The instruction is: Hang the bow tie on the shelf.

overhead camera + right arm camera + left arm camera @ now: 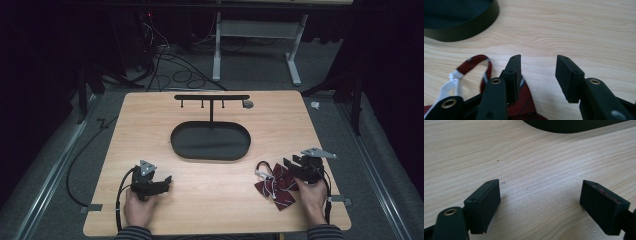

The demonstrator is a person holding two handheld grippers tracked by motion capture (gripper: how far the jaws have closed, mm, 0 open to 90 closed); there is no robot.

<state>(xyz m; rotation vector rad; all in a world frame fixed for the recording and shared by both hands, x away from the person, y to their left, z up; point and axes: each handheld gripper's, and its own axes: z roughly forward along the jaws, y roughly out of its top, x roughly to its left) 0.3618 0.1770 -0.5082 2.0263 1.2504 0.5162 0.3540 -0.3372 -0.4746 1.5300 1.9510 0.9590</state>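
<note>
Bow tie (pixel 276 186) is the only loose thing on the table (pixel 150 110), so it is likely what you are meant to handle. It lies near the front right corner, in front of and right of the black stand (pixel 211 140), well apart from its oval tray. It is dark red with thin stripes, and its strap loops out on the stand side, ending in a white clip (pixel 260 174).

Your right gripper (pixel 291 164) sits at the bow's right edge, pointing roughly toward the stand. In the right gripper view its jaws stand parted with bare wood between them; the left one (pixel 513 72) lies over the red cloth (pixel 524 100), but nothing is pinched. That placement looks like a lead-in to a grasp, low and close so the jaws can close on the fabric; whether they should take the knot or the strap I cannot judge from here.

Your left gripper (pixel 165 181) rests on the wood in front of and left of the stand, far from the bow. Its jaws are spread wide over empty table, with the tray's rim (pixel 574 127) at the top of its view. It seems parked, waiting.

The stand's crossbar (pixel 211 97) carries small pegs, a plausible place to hang the strap.
</note>
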